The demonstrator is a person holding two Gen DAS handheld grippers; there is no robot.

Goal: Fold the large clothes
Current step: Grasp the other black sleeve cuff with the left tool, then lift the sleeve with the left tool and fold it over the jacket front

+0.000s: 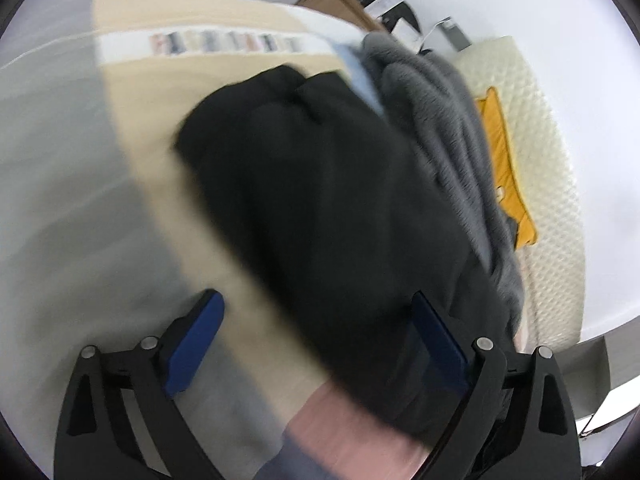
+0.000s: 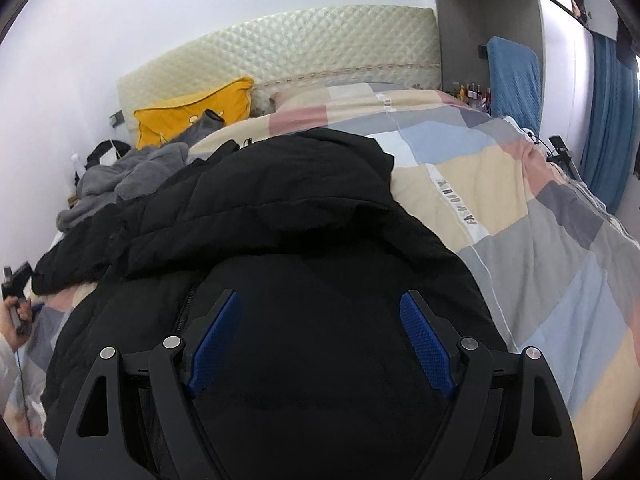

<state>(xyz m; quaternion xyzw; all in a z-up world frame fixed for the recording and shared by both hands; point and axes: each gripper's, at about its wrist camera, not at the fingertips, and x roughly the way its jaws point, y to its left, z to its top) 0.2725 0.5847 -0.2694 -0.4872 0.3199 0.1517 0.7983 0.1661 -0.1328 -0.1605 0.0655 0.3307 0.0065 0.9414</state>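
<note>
A large black padded jacket [image 2: 288,208] lies spread over a patchwork quilt [image 2: 520,216] on a bed. In the right wrist view my right gripper [image 2: 320,304] hovers over the jacket's near part beside its zip, jaws wide apart, blue pads touching nothing. The left wrist view is blurred. There the black jacket [image 1: 320,200] fills the middle, and my left gripper [image 1: 316,304] stands wide open at the jacket's near edge. Its right pad sits over the dark cloth and its left pad over the cream quilt [image 1: 168,128]. No cloth is pinched between either pair of pads.
A grey fleece garment [image 2: 128,176] and a yellow pillow [image 2: 192,116] lie near the quilted headboard [image 2: 280,48]. A blue curtain [image 2: 608,120] hangs at the right. A hand with the other gripper's handle [image 2: 16,304] shows at the left edge.
</note>
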